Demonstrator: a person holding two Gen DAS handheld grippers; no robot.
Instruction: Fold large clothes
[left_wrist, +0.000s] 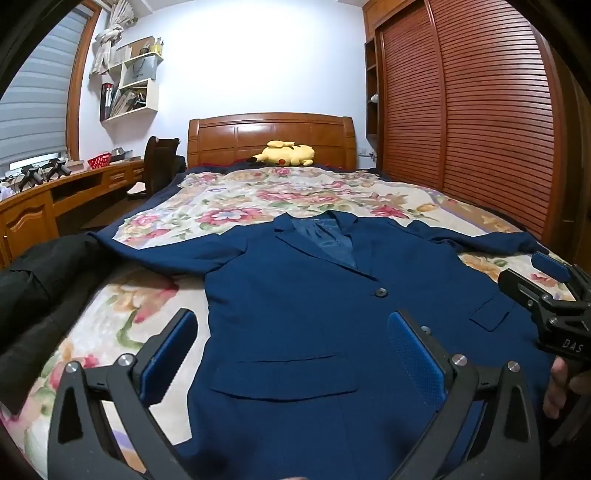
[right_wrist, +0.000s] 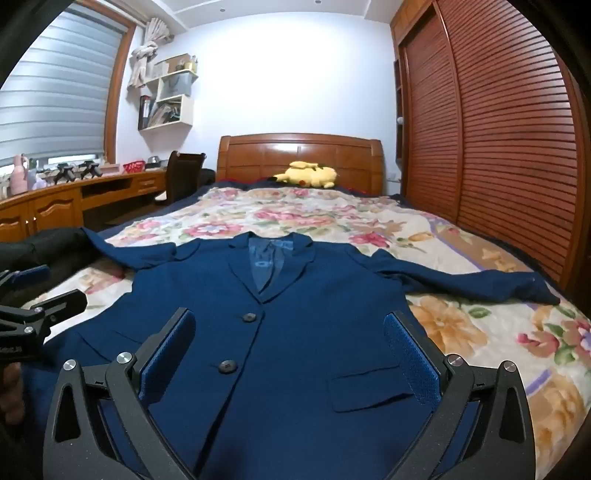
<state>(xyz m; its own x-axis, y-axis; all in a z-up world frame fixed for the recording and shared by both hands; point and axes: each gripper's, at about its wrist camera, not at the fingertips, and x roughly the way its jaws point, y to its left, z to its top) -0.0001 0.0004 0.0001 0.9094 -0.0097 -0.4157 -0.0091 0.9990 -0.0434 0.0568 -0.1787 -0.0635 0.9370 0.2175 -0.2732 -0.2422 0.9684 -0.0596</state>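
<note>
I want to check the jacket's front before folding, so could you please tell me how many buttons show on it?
2. The upper button sits where the lapels of the blue jacket meet; the lower button lies below it, nearer the hem. Others may be hidden.

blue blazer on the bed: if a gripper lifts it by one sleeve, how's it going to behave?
The blue blazer lies flat and limp, so it would likely drape and sag. Its sleeve would probably rise first, dragging the body over the floral blanket. The buttoned front should stay closed; the lapels look somewhat stiffer.

A navy blazer (right_wrist: 288, 332) lies flat, front up, buttoned, sleeves spread, on the floral bedspread (right_wrist: 461, 332).
</note>
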